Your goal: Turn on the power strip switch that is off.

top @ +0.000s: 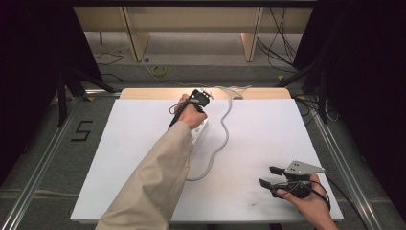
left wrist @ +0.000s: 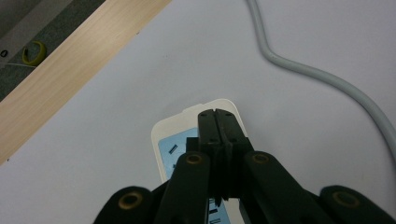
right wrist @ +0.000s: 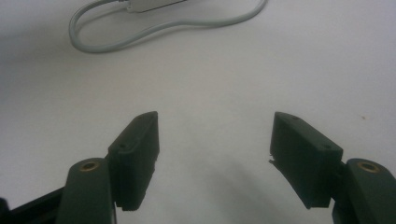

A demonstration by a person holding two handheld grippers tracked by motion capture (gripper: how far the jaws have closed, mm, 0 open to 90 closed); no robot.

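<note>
A white power strip with a pale blue socket face lies on the white table, and its grey cable snakes off toward the far edge. My left gripper points down over the end of the strip, jaws pressed together with nothing between them. In the high view the left gripper is near the table's far edge, and the hand hides most of the power strip. My right gripper rests at the front right, jaws wide apart and empty. The right gripper view shows the cable looping ahead of that right gripper.
A wooden strip borders the table's far edge. A yellow ring and loose wires lie on the floor beyond it. Metal frame rails run along both sides of the table. The person's beige sleeve crosses the table's front left.
</note>
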